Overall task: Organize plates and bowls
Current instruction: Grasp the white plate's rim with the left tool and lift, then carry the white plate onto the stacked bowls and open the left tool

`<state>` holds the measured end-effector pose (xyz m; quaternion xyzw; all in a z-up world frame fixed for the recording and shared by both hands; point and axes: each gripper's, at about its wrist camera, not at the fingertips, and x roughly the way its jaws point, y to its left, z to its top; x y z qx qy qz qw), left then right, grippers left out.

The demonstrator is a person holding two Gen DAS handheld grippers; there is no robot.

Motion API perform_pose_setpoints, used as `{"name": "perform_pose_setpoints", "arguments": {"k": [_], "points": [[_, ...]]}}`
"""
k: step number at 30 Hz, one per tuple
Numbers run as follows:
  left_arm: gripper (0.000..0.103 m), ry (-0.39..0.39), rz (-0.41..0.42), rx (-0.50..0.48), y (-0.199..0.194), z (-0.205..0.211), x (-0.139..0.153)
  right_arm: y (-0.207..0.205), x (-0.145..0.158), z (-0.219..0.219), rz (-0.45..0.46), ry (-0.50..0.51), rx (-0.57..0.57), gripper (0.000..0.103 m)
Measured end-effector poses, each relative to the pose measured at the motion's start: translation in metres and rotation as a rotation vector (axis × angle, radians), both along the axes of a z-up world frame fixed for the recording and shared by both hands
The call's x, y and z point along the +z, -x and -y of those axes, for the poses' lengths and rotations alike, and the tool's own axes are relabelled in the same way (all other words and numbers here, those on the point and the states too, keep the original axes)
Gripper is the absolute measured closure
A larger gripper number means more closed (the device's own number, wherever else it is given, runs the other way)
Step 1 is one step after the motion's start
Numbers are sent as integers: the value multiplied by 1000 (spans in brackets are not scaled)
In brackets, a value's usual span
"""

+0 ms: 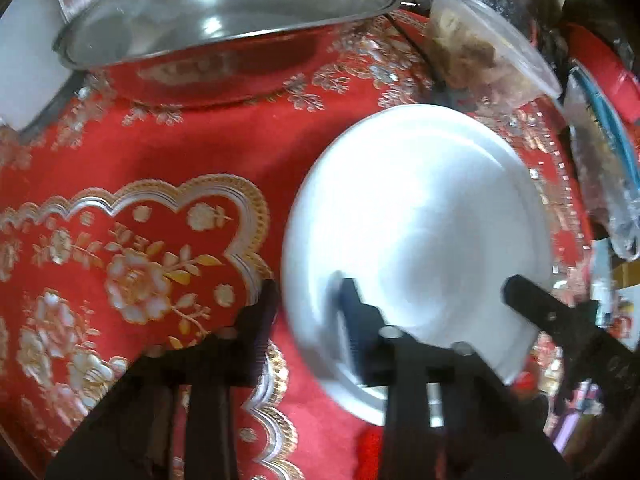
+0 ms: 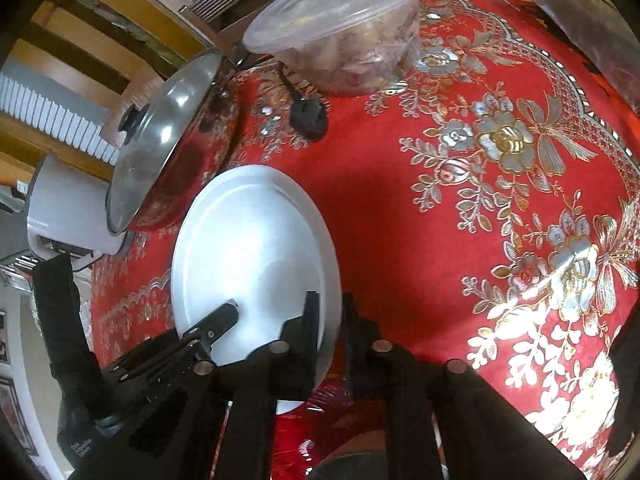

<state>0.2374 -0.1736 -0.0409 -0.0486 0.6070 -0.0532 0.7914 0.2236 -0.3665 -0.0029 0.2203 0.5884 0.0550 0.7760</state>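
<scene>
Count from both wrist views: one white plate (image 1: 420, 200), one steel pan (image 1: 224, 76) under one glass lid (image 1: 224, 8), one lidded clear plastic tub (image 1: 480, 48) with food inside, one black plug (image 2: 308, 120), one white appliance (image 2: 68, 208) at the far left edge. All sit on a red tablecloth (image 1: 180, 152) patterned with gold and silver flowers

Plate lies near me, between pan and tub but closer in. I see a second ridge inside its rim; cannot tell if that is a moulded step or another plate beneath

My left gripper (image 1: 308, 304): jaws clearly apart, straddling the plate's left rim, one finger outside over the cloth, the other over the white surface. Frame is blurred here, so I cannot confirm contact

My right gripper (image 2: 332, 308): jaws drawn close, only a narrow gap, with the plate's right rim sitting in that gap; reads as pinched on the plate

Each claw shows in the other's camera, reaching over the opposite side of the plate
</scene>
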Motion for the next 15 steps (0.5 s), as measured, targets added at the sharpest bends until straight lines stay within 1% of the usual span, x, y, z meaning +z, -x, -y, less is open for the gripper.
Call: {"name": "perform_pose_setpoints", "arguments": {"k": [1,3,4,7,11,15], "points": [[85,-10,5,-10,1,1,1,1,1,-3,2,3,8,95],[85,-26,21,-20,6,1,5,2,3,-9,4,23,23,95],[85,-24,25,-17,9,-3,7,4,4,-10,7,16,24,95],[86,-15,30,-11,21,-15,16,11,10,-19,16,2,41,95],[86,-35,58,5,38,-31,35,24,24,-37,36,4,78,94],[86,-39,67,30,60,-53,49,38,36,-56,46,-18,110,94]]}}
